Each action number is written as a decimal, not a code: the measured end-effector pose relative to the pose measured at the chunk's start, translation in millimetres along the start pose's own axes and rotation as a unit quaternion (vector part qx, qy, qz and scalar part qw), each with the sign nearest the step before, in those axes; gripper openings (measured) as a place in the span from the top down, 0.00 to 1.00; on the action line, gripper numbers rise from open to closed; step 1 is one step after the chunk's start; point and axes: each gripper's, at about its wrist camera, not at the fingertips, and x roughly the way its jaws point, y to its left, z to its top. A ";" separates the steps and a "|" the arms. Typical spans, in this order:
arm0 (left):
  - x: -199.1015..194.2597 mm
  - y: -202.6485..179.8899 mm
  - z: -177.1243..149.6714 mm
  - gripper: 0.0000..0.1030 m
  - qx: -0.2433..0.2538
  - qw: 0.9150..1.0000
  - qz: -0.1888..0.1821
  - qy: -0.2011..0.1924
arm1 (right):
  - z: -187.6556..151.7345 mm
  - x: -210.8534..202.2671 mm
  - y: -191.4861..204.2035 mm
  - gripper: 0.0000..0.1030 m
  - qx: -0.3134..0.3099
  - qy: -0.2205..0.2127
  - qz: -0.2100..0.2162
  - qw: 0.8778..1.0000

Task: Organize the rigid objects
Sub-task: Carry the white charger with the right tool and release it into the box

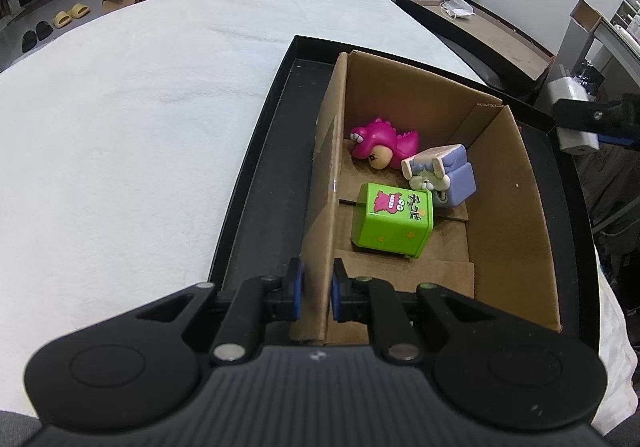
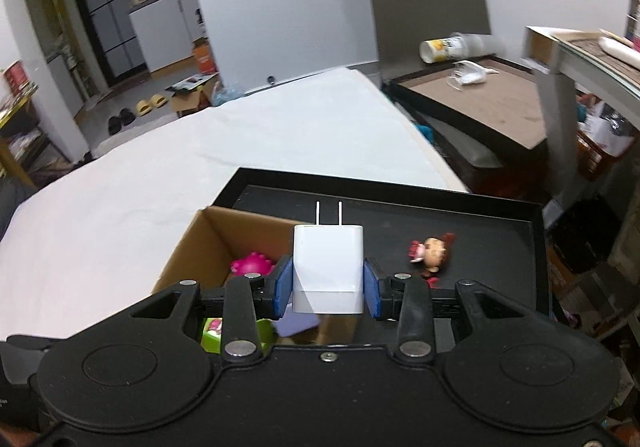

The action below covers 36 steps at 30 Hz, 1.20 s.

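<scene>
Two tongs: our left tongs (image 1: 316,287) pinch the cardboard box (image 1: 508,207) wall (near side), our right tongs (image 2: 328,287) squeeze a white charger (image 2: 328,267).

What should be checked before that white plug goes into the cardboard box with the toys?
1. Right gripper shut on the charger: ok.
2. Left gripper clamps the cardboard box wall: ok.
3. Free floor inside the box: ok, right side bare.
4. Toys inside: pink dinosaur, green box, purple figure: ok.
5. Small doll lying on the black tray, outside the box: not ok.
</scene>
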 end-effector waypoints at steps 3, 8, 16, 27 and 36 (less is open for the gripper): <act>-0.7 1.9 -0.5 0.87 -0.003 1.000 -0.006 0.000 | -1.0 2.6 11.4 0.65 -0.011 0.000 0.012 1.000; -0.2 4.7 -0.3 0.87 -0.005 1.000 -0.012 0.001 | -3.5 10.1 29.4 0.65 -0.023 0.003 0.034 0.999; -0.7 8.4 -1.1 0.86 -0.011 1.000 -0.024 -0.001 | -14.1 30.5 51.2 0.65 -0.035 0.030 0.062 0.997; 0.5 15.2 -0.8 0.85 -0.022 0.999 -0.042 0.001 | -22.5 46.4 73.1 0.64 -0.047 0.035 0.080 0.995; 1.8 16.7 2.4 0.85 -0.024 0.999 -0.046 0.005 | -21.7 42.2 73.6 0.60 -0.047 0.032 0.089 0.994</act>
